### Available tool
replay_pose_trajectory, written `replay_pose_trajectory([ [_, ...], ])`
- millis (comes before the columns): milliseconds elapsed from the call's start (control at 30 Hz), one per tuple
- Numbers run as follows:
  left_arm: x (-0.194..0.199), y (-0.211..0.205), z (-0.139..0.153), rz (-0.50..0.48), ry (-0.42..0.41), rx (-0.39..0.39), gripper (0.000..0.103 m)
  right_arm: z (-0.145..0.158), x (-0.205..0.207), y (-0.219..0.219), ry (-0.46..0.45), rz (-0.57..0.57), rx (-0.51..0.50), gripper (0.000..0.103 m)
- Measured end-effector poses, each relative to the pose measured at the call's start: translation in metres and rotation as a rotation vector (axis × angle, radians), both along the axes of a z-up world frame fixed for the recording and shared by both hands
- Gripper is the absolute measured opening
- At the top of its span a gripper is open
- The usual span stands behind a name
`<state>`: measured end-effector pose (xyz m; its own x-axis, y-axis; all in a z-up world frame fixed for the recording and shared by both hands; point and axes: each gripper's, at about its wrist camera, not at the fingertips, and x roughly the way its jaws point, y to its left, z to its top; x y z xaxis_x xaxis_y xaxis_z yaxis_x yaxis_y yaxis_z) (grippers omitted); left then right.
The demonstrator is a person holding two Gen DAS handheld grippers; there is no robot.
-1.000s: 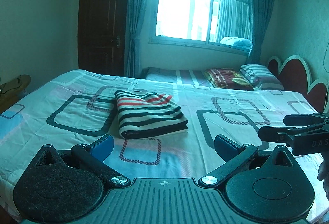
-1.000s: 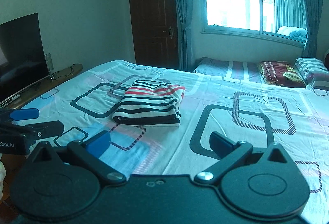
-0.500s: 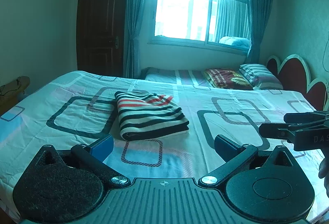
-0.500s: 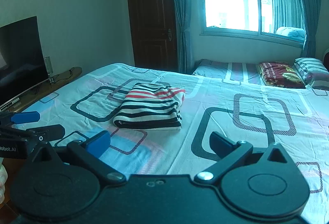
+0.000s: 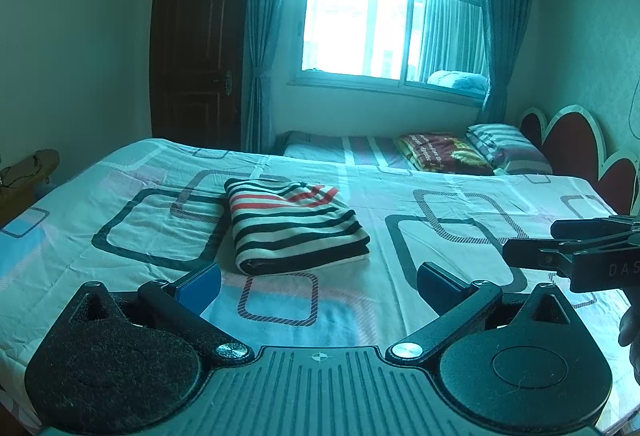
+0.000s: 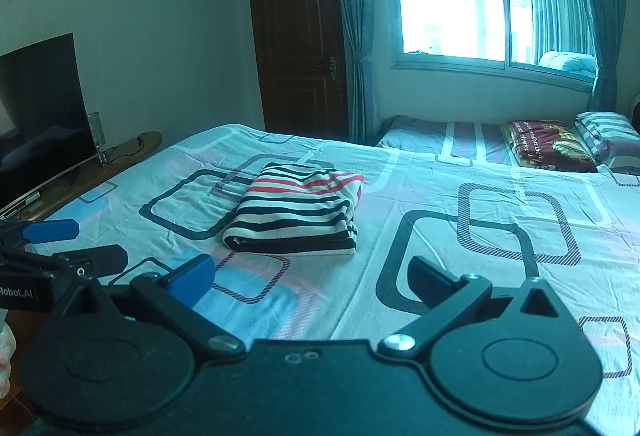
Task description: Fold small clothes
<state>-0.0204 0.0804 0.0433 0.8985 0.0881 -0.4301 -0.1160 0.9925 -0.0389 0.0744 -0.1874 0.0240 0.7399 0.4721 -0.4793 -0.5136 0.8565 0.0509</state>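
Note:
A folded black, white and red striped garment [image 5: 294, 224] lies flat on the bed [image 5: 120, 236]; it also shows in the right wrist view [image 6: 298, 214]. My left gripper [image 5: 318, 282] is open and empty, held above the near bed edge, short of the garment. My right gripper [image 6: 312, 276] is open and empty too, likewise short of the garment. The right gripper shows at the right edge of the left wrist view [image 5: 576, 248]. The left gripper shows at the left edge of the right wrist view [image 6: 60, 248].
The bed sheet [image 6: 480, 236] has a rounded-square pattern. Pillows [image 5: 444, 152] and a red headboard [image 5: 576, 152] are at the far right. A television [image 6: 40, 112] on a low stand is left of the bed. A dark door [image 6: 300, 48] and a window [image 6: 492, 4] are behind.
Both grippers have drawn back and risen slightly from the folded garment. The garment has not moved.

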Motion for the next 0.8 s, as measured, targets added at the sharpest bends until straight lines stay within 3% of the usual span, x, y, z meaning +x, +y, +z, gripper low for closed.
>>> replay_pose_trajectory([
  [800, 0.0093, -0.0069, 0.0012, -0.014, 0.008, 0.012, 0.103, 0.0037, 0.0045, -0.0045, -0.004, 0.002, 0.002, 0.102],
])
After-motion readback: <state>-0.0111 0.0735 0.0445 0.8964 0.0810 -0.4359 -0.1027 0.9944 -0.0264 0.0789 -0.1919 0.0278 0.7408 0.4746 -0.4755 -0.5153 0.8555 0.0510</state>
